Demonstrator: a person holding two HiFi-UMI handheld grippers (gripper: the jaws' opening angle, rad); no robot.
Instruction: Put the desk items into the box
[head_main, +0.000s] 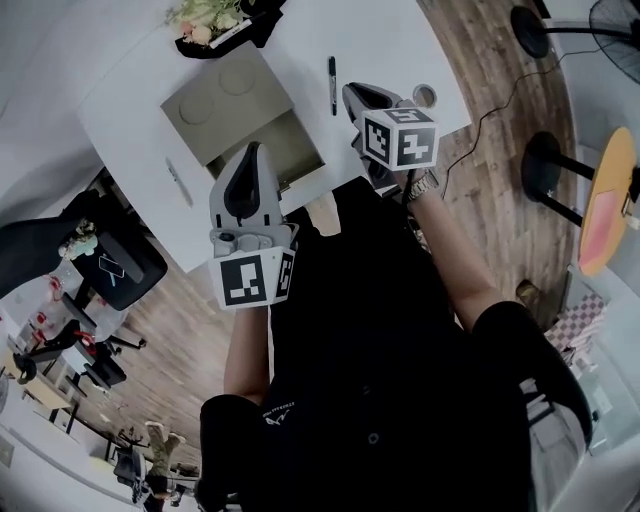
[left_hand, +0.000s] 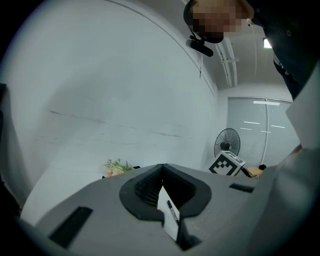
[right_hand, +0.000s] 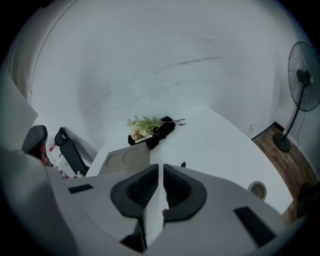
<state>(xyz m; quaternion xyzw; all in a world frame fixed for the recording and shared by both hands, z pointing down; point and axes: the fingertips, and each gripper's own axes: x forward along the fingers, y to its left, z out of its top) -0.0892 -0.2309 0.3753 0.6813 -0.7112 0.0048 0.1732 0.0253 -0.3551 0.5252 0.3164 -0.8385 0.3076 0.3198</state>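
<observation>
- On the white desk (head_main: 380, 40) sits an open cardboard box (head_main: 215, 100), its flap folded back flat and marked with two round impressions.
- Just right of the box, a black pen (head_main: 332, 85) lies on the desk, outside the box.
- Farther right, near the desk's edge, lies a small ring-shaped item (head_main: 424, 96), also outside the box.
- At the far end stands a bunch of flowers and greenery (head_main: 203, 18) with a black object (right_hand: 162, 131) touching it.
- The left gripper (head_main: 255, 152) is held above the desk's near side, in front of the box. Its jaws meet at the tips and hold nothing.
- The right gripper (head_main: 356, 96) hangs between the pen and the ring. Its jaws are closed to a thin slit and grip nothing.
- A standing fan (right_hand: 303, 75) stands on the wooden floor beyond the desk.
</observation>
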